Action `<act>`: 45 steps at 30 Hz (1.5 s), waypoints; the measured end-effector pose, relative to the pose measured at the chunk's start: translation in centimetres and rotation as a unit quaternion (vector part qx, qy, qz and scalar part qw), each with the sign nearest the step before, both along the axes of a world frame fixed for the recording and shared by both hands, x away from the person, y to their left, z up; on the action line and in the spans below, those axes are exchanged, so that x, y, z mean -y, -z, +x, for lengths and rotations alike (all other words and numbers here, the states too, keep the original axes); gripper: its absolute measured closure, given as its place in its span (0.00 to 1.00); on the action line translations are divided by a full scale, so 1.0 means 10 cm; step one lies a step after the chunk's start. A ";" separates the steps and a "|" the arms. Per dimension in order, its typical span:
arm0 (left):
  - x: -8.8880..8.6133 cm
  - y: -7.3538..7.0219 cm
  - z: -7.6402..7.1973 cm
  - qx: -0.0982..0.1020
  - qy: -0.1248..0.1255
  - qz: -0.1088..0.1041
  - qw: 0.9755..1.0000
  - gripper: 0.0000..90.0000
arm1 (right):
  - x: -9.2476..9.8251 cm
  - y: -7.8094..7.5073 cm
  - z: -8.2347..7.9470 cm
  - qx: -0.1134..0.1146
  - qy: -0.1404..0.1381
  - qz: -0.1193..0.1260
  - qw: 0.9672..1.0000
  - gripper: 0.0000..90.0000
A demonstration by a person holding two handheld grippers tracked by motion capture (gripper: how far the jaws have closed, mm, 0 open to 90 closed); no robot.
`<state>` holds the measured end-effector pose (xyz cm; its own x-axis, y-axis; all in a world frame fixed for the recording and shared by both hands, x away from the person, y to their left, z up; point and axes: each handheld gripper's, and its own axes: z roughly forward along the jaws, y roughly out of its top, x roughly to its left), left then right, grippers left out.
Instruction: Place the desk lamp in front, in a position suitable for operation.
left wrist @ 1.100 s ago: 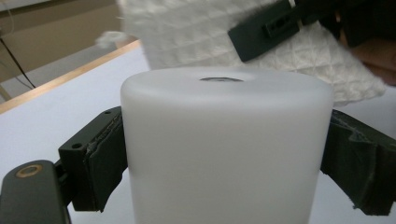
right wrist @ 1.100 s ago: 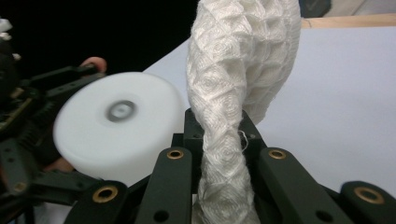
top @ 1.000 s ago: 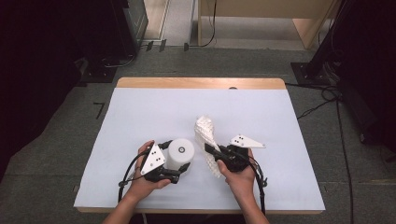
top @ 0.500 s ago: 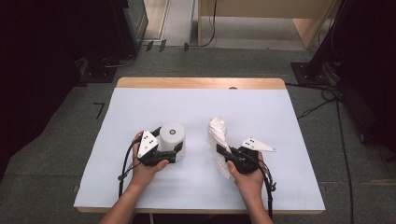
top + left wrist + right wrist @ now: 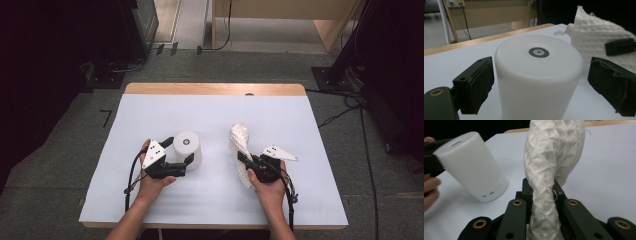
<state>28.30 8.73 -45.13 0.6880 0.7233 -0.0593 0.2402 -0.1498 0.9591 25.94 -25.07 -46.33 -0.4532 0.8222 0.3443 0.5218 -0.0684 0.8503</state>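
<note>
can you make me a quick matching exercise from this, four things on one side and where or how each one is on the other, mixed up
Things:
1. white cylinder
2. white cloth
3. left gripper
4. table

States:
A. bare wooden strip showing along the far edge
B. jaws on either side of a standing thing, with gaps showing
C. pinched between shut black jaws, bunched and rising above them
D. stands upright on the white sheet, with a small grey ring on top

Pairs: 1-D, 2-C, 3-B, 4-A
</note>
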 end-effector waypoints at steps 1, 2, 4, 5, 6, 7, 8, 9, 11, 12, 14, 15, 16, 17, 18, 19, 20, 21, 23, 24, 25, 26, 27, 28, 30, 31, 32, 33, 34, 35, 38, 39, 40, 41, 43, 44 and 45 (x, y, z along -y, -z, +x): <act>-0.02 -0.01 -0.02 0.001 0.000 -0.003 1.000 0.08 | 0.01 0.02 0.02 -0.001 0.003 -0.004 1.000 0.88; -0.05 -0.02 -0.04 0.005 0.001 -0.004 1.000 0.08 | 0.02 0.04 0.04 -0.004 0.009 -0.010 1.000 0.88; -0.09 -0.05 -0.08 0.009 -0.002 -0.010 1.000 0.08 | 0.03 0.08 0.07 -0.010 0.017 -0.020 1.000 0.88; -0.13 -0.06 -0.11 0.011 -0.003 -0.014 1.000 0.08 | 0.02 0.09 0.09 -0.011 0.021 -0.028 0.999 0.88; -0.13 -0.06 -0.11 0.011 -0.003 -0.014 1.000 0.08 | 0.02 0.09 0.09 -0.011 0.021 -0.028 0.999 0.88; -0.15 -0.07 -0.13 0.013 -0.005 -0.017 1.000 0.08 | 0.02 0.11 0.11 -0.012 0.025 -0.037 0.999 0.88; -0.21 -0.08 -0.15 0.014 -0.013 -0.018 1.000 0.08 | 0.02 0.13 0.14 -0.016 0.029 -0.043 0.999 0.87; -0.23 -0.08 -0.15 0.013 -0.017 -0.019 1.000 0.08 | 0.03 0.14 0.16 -0.016 0.034 -0.053 0.998 0.87; -0.28 -0.07 -0.15 0.007 -0.028 -0.018 0.999 0.08 | 0.04 0.17 0.18 -0.016 0.040 -0.067 0.997 0.86; -0.31 -0.06 -0.15 0.005 -0.033 -0.016 0.999 0.08 | 0.06 0.18 0.18 -0.020 0.046 -0.072 0.996 0.85; -0.35 -0.04 -0.14 -0.002 -0.043 -0.014 0.999 0.08 | 0.11 0.20 0.20 -0.020 0.059 -0.079 0.995 0.83; -0.37 -0.04 -0.14 -0.004 -0.048 -0.015 0.999 0.08 | 0.13 0.20 0.21 -0.020 0.064 -0.081 0.994 0.82; -0.38 -0.03 -0.13 -0.009 -0.055 -0.011 0.998 0.08 | 0.15 0.21 0.21 -0.021 0.071 -0.086 0.994 0.80; -0.40 -0.03 -0.13 -0.013 -0.060 -0.010 0.998 0.08 | 0.18 0.21 0.23 -0.022 0.078 -0.091 0.993 0.78; -0.41 -0.03 -0.12 -0.017 -0.065 -0.012 0.998 0.08 | 0.20 0.22 0.24 -0.025 0.079 -0.089 0.993 0.74; -0.44 -0.03 -0.11 -0.020 -0.071 -0.010 0.997 0.08 | 0.22 0.23 0.24 -0.025 0.081 -0.086 0.993 0.70; -0.46 -0.03 -0.11 -0.022 -0.076 -0.009 0.997 0.08 | 0.24 0.22 0.24 -0.022 0.082 -0.088 0.993 0.65; -0.48 -0.04 -0.11 -0.022 -0.081 -0.010 0.996 0.08 | 0.25 0.21 0.24 -0.020 0.079 -0.085 0.993 0.59; -0.52 -0.06 -0.13 -0.019 -0.086 -0.011 0.996 0.08 | 0.24 0.16 0.22 -0.012 0.084 -0.093 0.992 0.39; -0.53 -0.07 -0.13 -0.019 -0.088 -0.011 0.996 0.08 | 0.25 0.14 0.22 -0.012 0.083 -0.100 0.991 0.31; -0.55 -0.07 -0.14 -0.022 -0.092 -0.014 0.995 0.08 | 0.25 0.12 0.22 -0.016 0.084 -0.101 0.991 0.24; -0.57 -0.08 -0.14 -0.022 -0.092 -0.013 0.995 0.08 | 0.27 0.11 0.23 -0.016 0.081 -0.104 0.991 0.16; -0.58 -0.08 -0.15 -0.023 -0.094 -0.013 0.995 0.08 | 0.29 0.10 0.22 -0.015 0.084 -0.105 0.991 0.15; -0.60 -0.09 -0.16 -0.025 -0.097 -0.011 0.995 0.08 | 0.30 0.09 0.22 -0.011 0.086 -0.106 0.991 0.14; -0.64 -0.09 -0.20 -0.027 -0.104 -0.012 0.994 0.08 | 0.37 0.07 0.16 -0.001 0.093 -0.118 0.989 0.08; -0.67 -0.09 -0.21 -0.027 -0.106 -0.015 0.994 0.08 | 0.40 0.06 0.14 0.002 0.096 -0.121 0.988 0.06; -0.69 -0.09 -0.23 -0.030 -0.106 -0.017 0.994 0.08 | 0.44 0.04 0.12 0.007 0.098 -0.125 0.987 0.02; -0.73 -0.09 -0.25 -0.035 -0.105 -0.023 0.994 0.08 | 0.47 0.03 0.09 0.008 0.100 -0.124 0.987 0.00; -0.76 -0.09 -0.26 -0.038 -0.105 -0.025 0.993 0.08 | 0.53 0.00 0.06 0.011 0.100 -0.115 0.988 0.00; -0.78 -0.09 -0.28 -0.040 -0.106 -0.023 0.993 0.08 | 0.58 -0.02 0.03 0.013 0.100 -0.108 0.989 0.00; -0.85 -0.06 -0.33 -0.045 -0.112 -0.022 0.992 0.08 | 0.71 -0.08 -0.05 0.007 0.118 -0.100 0.988 0.00; -0.88 -0.05 -0.35 -0.047 -0.114 -0.019 0.992 0.08 | 0.74 -0.09 -0.07 0.007 0.119 -0.100 0.988 0.00; -0.91 -0.03 -0.37 -0.048 -0.118 -0.019 0.992 0.08 | 0.78 -0.11 -0.10 0.009 0.122 -0.101 0.987 0.00; -0.95 -0.03 -0.39 -0.050 -0.120 -0.017 0.991 0.08 | 0.83 -0.12 -0.14 0.012 0.120 -0.104 0.987 0.00; -1.02 -0.01 -0.43 -0.052 -0.127 -0.015 0.990 0.08 | 0.91 -0.12 -0.21 0.015 0.125 -0.106 0.986 0.00; -1.07 -0.01 -0.45 -0.053 -0.131 -0.016 0.990 0.08 | 0.96 -0.11 -0.24 0.019 0.125 -0.109 0.986 0.00; -1.11 0.00 -0.47 -0.054 -0.134 -0.016 0.989 0.08 | 1.00 -0.10 -0.27 0.020 0.128 -0.112 0.985 0.00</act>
